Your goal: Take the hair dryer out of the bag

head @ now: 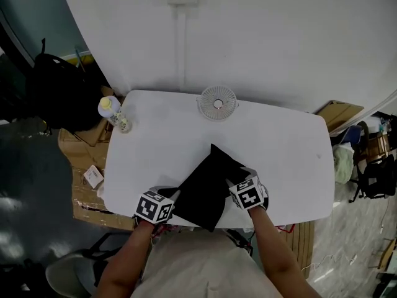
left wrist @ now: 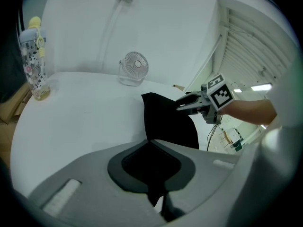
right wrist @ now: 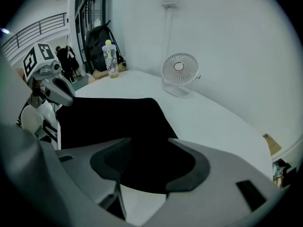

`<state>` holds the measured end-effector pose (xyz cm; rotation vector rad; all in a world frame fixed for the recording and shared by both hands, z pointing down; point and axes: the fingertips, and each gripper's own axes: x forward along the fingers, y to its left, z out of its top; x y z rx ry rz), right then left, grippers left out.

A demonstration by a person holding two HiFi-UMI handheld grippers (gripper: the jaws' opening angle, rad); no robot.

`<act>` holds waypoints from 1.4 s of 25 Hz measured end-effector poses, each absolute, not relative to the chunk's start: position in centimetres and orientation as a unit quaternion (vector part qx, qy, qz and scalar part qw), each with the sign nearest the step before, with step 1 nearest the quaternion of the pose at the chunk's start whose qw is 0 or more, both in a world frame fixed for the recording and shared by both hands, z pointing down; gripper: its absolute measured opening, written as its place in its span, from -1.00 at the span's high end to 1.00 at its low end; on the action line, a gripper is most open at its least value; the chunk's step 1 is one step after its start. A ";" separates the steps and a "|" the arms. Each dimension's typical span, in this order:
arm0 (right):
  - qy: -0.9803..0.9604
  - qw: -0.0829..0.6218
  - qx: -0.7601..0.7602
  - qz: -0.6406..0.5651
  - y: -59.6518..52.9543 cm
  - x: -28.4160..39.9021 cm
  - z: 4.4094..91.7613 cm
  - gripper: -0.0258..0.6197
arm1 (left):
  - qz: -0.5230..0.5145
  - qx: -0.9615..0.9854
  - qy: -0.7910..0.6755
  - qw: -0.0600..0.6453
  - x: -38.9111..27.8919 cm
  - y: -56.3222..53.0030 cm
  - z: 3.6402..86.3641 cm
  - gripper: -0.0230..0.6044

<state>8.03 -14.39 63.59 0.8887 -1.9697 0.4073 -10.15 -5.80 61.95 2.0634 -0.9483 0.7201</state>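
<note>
A flat black bag [head: 208, 188] lies on the white table [head: 285, 148] near its front edge. No hair dryer shows; the bag hides whatever is inside. My left gripper [head: 175, 197] is at the bag's near left corner, shut on a fold of the black cloth [left wrist: 165, 117], which runs between its jaws [left wrist: 151, 143]. My right gripper [head: 233, 182] is over the bag's right edge. In the right gripper view its jaws [right wrist: 147, 145] stand open above the black bag [right wrist: 109, 117], with no pad pressing on it. The left gripper [right wrist: 61, 91] shows there at the far left.
A small white desk fan [head: 218, 102] stands at the table's far edge. A clear bottle with a yellow cap [head: 113, 112] stands at the far left corner. Left of the table, a black backpack [head: 59, 85] and cardboard [head: 87, 172] are on the floor.
</note>
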 end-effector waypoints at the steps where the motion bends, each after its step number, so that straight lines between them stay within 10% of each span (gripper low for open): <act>1: -0.798 0.456 0.361 0.157 -14.7 8.0 63.6 0.17 | 0.280 0.804 -0.370 0.371 -10.2 -5.9 62.0 0.87; 24: -0.831 0.406 0.365 0.107 -25.2 3.8 62.2 0.07 | 0.240 0.781 -0.394 0.422 -9.5 -10.3 63.3 0.87; 35: -0.928 0.313 0.201 0.017 -9.4 0.7 56.3 0.09 | 0.198 0.776 -0.361 0.478 -9.0 -10.5 62.7 0.87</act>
